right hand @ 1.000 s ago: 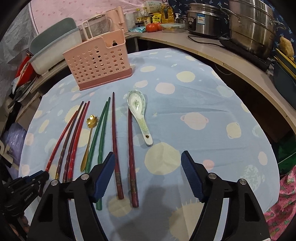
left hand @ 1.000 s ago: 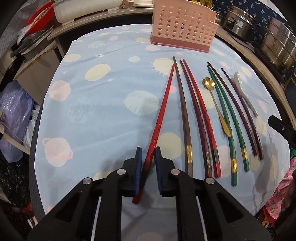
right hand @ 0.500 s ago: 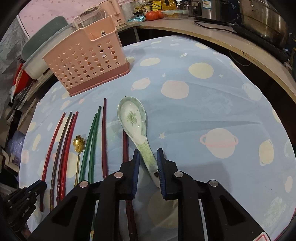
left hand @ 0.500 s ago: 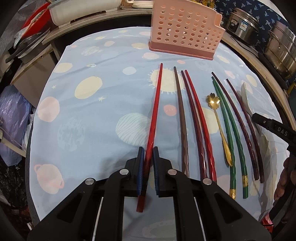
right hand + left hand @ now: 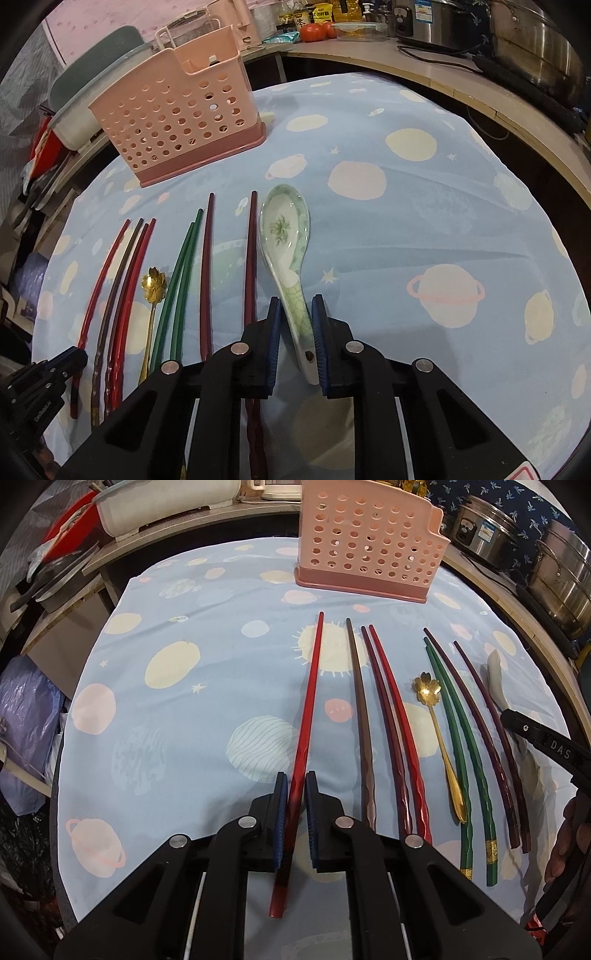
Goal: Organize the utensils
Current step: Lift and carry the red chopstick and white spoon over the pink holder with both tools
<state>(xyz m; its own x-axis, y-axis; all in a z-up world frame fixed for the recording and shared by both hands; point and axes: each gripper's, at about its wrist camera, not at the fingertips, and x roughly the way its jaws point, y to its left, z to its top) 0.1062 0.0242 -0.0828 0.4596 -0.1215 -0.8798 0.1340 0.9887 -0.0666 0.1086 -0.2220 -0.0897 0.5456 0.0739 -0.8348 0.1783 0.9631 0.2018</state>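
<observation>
My left gripper (image 5: 294, 786) is shut on a red chopstick (image 5: 309, 701) that points toward the pink perforated utensil basket (image 5: 369, 542). Several more chopsticks lie to its right: brown (image 5: 360, 709), red (image 5: 391, 709), green (image 5: 454, 723) and dark purple (image 5: 476, 716), with a gold flower spoon (image 5: 428, 690) among them. My right gripper (image 5: 297, 314) is shut on the handle of a white and green ceramic spoon (image 5: 284, 229). The basket (image 5: 173, 114) stands behind it.
The table wears a blue planet-print cloth (image 5: 406, 192). Steel pots (image 5: 561, 576) stand on the counter at the right. A white tub (image 5: 166, 502) and clutter sit at the back left. The table edge drops off at the left.
My right gripper has moved forward and shut on the ceramic spoon's handle. My left gripper has turned the red chopstick straighter and moved nearer the basket.
</observation>
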